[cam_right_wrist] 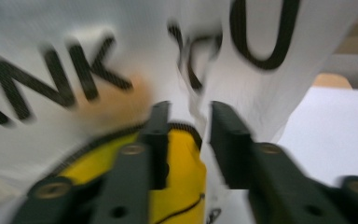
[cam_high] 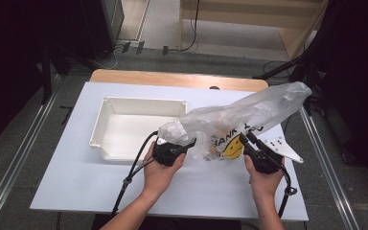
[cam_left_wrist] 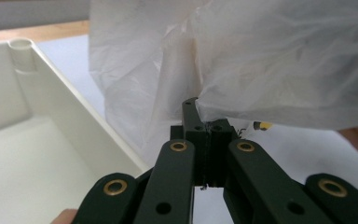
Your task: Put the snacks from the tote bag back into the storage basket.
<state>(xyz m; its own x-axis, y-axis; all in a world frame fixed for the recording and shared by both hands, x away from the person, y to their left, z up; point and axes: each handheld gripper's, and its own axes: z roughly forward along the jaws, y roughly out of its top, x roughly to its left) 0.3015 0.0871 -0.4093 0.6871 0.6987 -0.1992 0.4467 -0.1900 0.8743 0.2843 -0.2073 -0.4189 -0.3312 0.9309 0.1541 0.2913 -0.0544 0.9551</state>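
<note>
A thin white plastic bag (cam_high: 249,112) with black lettering and a yellow smiley print is held up over the white table (cam_high: 76,187), stretching up toward the far right. My left gripper (cam_high: 191,142) is at the bag's near left end. In the left gripper view its jaws (cam_left_wrist: 208,128) are pressed together with a bit of the bag's film (cam_left_wrist: 284,56) pinched at their tips. My right gripper (cam_high: 246,137) is at the printed part of the bag. In the blurred right gripper view its jaws (cam_right_wrist: 189,126) stand apart, and a fold of the bag (cam_right_wrist: 74,37) hangs in the gap.
A white rectangular bin (cam_high: 98,129) lies on the table left of the bag, its near wall (cam_left_wrist: 74,121) close beside my left gripper. The table's wooden far edge (cam_high: 172,77) lies behind it. Metal rails (cam_high: 14,158) run along both sides of the table.
</note>
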